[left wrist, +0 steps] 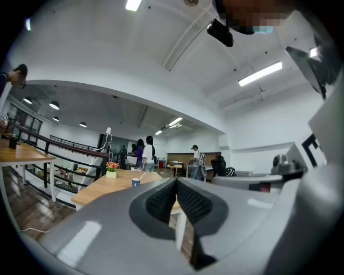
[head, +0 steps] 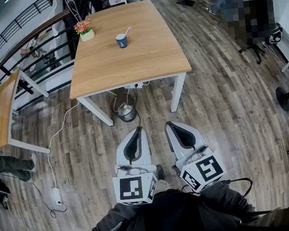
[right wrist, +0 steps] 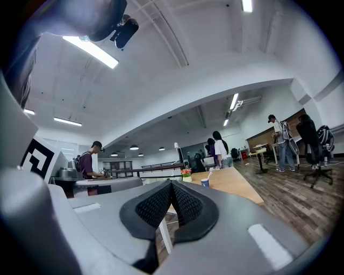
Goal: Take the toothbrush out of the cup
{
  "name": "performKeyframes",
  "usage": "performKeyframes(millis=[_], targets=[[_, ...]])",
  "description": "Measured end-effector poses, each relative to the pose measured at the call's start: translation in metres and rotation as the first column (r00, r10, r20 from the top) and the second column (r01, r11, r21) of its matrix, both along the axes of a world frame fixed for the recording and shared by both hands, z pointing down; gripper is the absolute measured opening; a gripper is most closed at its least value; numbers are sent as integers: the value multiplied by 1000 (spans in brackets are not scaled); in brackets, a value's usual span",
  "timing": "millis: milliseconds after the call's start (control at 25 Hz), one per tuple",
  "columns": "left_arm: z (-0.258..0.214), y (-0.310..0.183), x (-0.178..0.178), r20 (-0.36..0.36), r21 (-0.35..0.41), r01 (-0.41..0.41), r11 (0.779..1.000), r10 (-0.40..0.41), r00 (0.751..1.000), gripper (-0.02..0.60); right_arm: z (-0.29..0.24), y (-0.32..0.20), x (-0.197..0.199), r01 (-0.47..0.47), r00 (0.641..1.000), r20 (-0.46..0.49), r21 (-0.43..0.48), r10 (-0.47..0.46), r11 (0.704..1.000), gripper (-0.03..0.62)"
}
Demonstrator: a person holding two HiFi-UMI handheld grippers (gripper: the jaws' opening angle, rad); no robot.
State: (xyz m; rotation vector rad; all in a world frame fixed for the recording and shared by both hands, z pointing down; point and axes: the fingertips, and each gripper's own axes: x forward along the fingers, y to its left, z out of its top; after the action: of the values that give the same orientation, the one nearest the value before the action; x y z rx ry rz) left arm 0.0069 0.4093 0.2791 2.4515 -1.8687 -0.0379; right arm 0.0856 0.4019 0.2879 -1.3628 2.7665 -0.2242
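1. Two grippers are held low and level in front of the person, side by side above a wooden floor and well short of the table (head: 144, 61).
2. Left gripper (head: 137, 133): its dark ribbed pads meet, so the jaws are closed with nothing between them.
3. Right gripper (head: 173, 127): its pads are also pressed together, closed and empty.
4. A small dark blue cup (head: 121, 40) stands upright on the far half of the tabletop, a little left of centre. It is near a pot of flowers (head: 84, 31) at the far left corner.
5. The toothbrush (head: 127, 31) stands in the cup. Its pale handle rises above the rim and leans to the right and away from the person.
6. Both grippers are well apart from the cup, which lies straight ahead across the near table edge. In the left gripper view the cup (left wrist: 136, 182) sits left of the closed jaws; in the right gripper view the cup (right wrist: 205, 183) sits right of them.
7. Judged from the head view, the left gripper lines up slightly better with the cup. Either one would need to travel forward, open, and close across the leaning handle above the rim.
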Motion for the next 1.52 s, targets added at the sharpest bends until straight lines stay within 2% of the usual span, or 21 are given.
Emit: performKeyframes(millis=[360,760,1120,1520], targets=[[1,-48,-36,-9,3,-23,1000,23,1000,8,-5,-45,-47,12,1000,-4,10,-12,1000,0],[10,-89,-44,-4,-12,-30,999,30,1000,8,1,-88,-53,1,1000,-9,7,-1,1000,0],[10,-155,-37,5,-28,-20,999,20,1000,8,1,-156,-47,18,1000,-15,-1,-18,1000,0],[13,-256,-7,19,-52,-11,999,12,1000,8,5,-259,-22,43,999,-1,-23,-43,999,0]])
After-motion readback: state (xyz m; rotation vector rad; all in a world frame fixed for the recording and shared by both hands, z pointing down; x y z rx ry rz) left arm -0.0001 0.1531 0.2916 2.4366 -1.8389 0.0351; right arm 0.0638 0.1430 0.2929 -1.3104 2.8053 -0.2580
